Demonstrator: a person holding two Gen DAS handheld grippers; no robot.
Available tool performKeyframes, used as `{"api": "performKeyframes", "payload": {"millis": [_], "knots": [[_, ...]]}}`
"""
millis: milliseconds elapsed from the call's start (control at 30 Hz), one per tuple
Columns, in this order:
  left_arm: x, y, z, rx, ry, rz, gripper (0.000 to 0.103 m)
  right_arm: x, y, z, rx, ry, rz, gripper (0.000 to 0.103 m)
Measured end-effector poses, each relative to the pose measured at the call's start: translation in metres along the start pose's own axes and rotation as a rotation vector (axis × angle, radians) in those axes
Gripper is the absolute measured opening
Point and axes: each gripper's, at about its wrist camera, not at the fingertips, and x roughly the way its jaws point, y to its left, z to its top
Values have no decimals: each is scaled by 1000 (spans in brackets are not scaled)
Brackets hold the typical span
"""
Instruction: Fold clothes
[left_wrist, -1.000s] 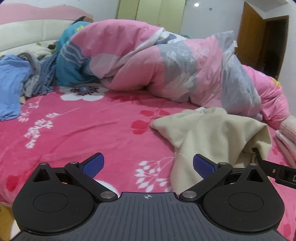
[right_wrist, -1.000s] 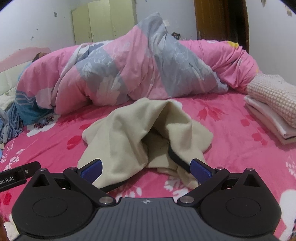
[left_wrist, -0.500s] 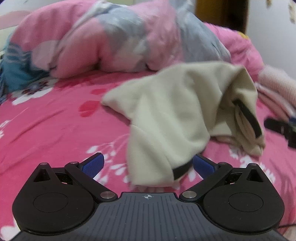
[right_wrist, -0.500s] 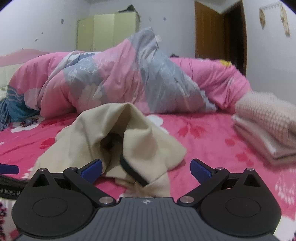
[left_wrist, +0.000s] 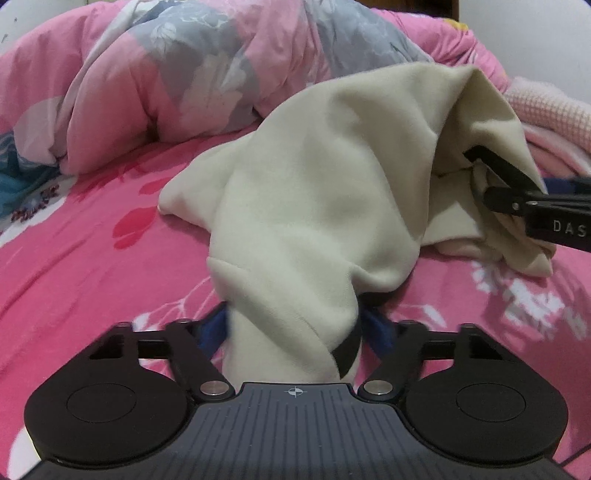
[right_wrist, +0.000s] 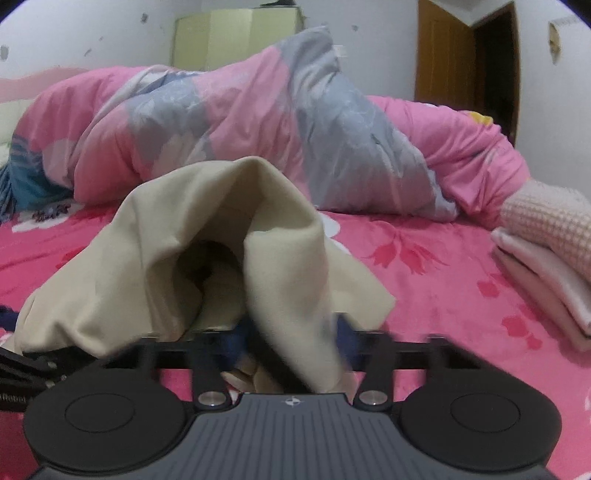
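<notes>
A cream garment (left_wrist: 317, 192) with a black band along its hem lies bunched and raised on the pink flowered bedsheet (left_wrist: 92, 266). My left gripper (left_wrist: 297, 325) is shut on its near lower edge, and the cloth hides most of both blue pads. In the left wrist view my right gripper (left_wrist: 535, 206) comes in from the right at the garment's far side. In the right wrist view the same cream garment (right_wrist: 155, 258) rises like a tent, and my right gripper (right_wrist: 291, 332) is shut on a hanging flap of it, blurred by motion.
A big pink and grey duvet (right_wrist: 258, 122) is heaped across the back of the bed. A stack of folded pale pink clothes (right_wrist: 546, 258) sits at the right. A wooden door (right_wrist: 465, 59) and a pale wardrobe (right_wrist: 236, 37) stand behind the bed.
Both grippers moved in to the cream garment and went from open to shut on it. The cloth has risen into a peak between them.
</notes>
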Motion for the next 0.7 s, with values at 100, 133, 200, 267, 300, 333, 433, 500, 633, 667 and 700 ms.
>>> {"api": "performKeyframes", "payload": {"millis": [100, 133, 200, 267, 300, 333, 433, 500, 633, 667, 700], "knots": [[-10, 3, 2, -20, -30, -4, 20, -15, -9, 4, 26, -55, -28, 11], [-17, 5, 4, -29, -47, 0, 16, -23, -12, 7, 30, -81, -35, 10], [-31, 12, 10, -54, -87, 6, 9, -39, -16, 15, 23, -139, -47, 9], [-49, 22, 17, -89, -133, 8, 8, -56, -18, 26, 12, -194, -52, 8], [-59, 26, 20, -101, -158, 11, 8, -65, -19, 32, 1, -223, -54, 8], [-70, 31, 23, -110, -183, 15, 8, -75, -20, 38, -10, -251, -55, 8], [-103, 45, 30, -134, -261, 24, 7, -107, -22, 51, -20, -329, -50, 7], [-125, 55, 35, -157, -310, 22, 7, -128, -23, 61, -26, -380, -46, 7], [-166, 72, 38, -198, -392, 2, 7, -172, -26, 74, -33, -479, -36, 7], [-175, 73, 38, -202, -410, -4, 7, -183, -27, 76, -33, -502, -33, 7], [-184, 74, 39, -203, -427, -11, 7, -195, -28, 78, -29, -524, -28, 7]]}}
